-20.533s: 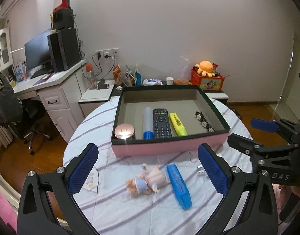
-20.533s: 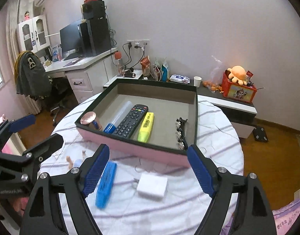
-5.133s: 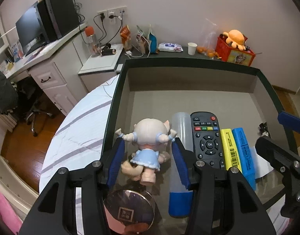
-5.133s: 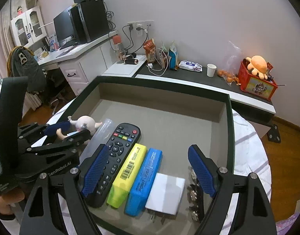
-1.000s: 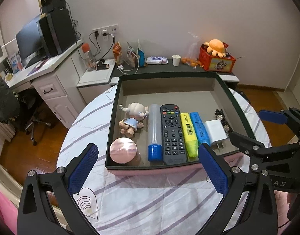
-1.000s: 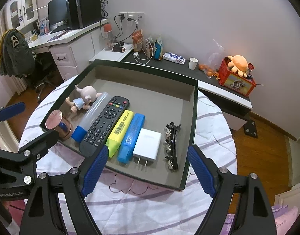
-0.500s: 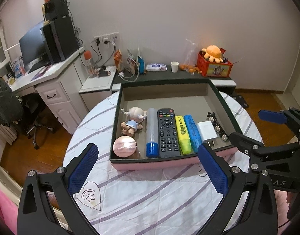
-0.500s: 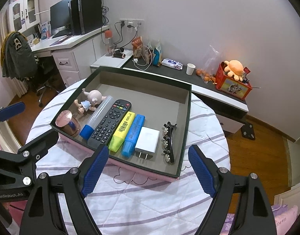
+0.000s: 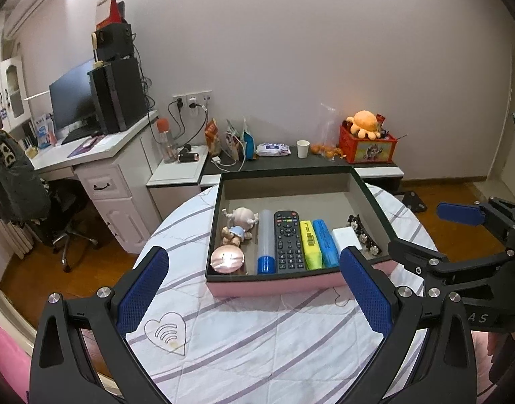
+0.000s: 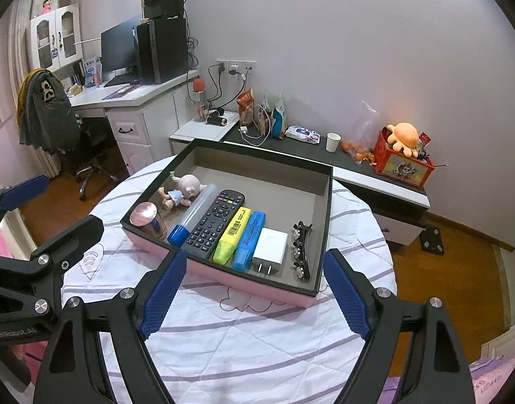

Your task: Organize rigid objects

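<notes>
A pink box with a dark rim (image 9: 274,288) (image 10: 244,284) stands on the round striped table. Along its near wall lie a round pink compact (image 9: 227,258), a small doll (image 9: 240,223) (image 10: 181,190), a clear tube with a blue cap (image 9: 266,242), a black remote (image 9: 287,242) (image 10: 215,224), a yellow marker (image 9: 310,244), a blue case (image 9: 325,243), a white charger (image 10: 270,246) and a black hair clip (image 10: 301,252). My left gripper (image 9: 254,289) hangs open and empty above the near tablecloth. My right gripper (image 10: 254,291) is open too, holding nothing.
The tablecloth (image 9: 257,346) in front of the box is bare. Behind the table a low dark shelf (image 9: 284,165) carries snack bags, a paper cup and a red box with an orange plush (image 9: 365,123). A white desk (image 9: 99,161) with monitor stands left.
Both grippers have pulled back and risen away from the box, so the box looks smaller and more tablecloth shows. The objects in the box have not moved.
</notes>
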### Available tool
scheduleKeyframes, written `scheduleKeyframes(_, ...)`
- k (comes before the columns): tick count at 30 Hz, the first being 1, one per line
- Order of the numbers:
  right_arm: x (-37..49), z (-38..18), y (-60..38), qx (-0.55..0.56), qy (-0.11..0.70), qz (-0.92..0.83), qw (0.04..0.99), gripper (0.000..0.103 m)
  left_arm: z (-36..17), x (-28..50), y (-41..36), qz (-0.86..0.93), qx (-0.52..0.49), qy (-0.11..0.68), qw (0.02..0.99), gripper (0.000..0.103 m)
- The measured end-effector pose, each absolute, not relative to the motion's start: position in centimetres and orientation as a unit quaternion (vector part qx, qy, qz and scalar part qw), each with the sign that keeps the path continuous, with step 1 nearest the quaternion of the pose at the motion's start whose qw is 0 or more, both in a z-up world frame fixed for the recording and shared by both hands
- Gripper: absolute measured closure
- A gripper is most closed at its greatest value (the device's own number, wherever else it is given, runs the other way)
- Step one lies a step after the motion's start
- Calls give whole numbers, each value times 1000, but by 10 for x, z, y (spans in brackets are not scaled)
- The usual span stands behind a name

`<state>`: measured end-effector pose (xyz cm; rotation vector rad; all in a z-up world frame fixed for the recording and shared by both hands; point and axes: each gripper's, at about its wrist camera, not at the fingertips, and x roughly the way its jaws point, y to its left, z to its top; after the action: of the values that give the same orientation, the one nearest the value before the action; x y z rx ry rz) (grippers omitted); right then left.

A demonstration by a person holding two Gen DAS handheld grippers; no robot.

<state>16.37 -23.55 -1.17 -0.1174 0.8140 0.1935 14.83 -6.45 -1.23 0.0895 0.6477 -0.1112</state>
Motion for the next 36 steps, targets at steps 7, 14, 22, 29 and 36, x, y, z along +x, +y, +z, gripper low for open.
scheduleKeyframes(7, 154, -13, -237, -51, 393, 97, 913, 18, -14, 139, -64, -47, 49, 320, 945, 0)
scheduleKeyframes(14, 153, -18, -250, -35, 387, 78, 918, 18, -35, 151, -44, -24, 35, 344, 938, 0)
scheduleKeyframes(22, 192, -61, -278, -21, 423, 16, 906, 18, -77, 200, -11, 16, 13, 396, 918, 0)
scheduleKeyframes(29, 235, -92, -292, -14, 448, -10, 894, 18, -106, 246, -1, 30, 17, 426, 904, 2)
scheduleKeyframes(36, 262, -109, -295, -10, 463, -11, 886, 19, -113, 269, 6, 24, 7, 431, 902, 14)
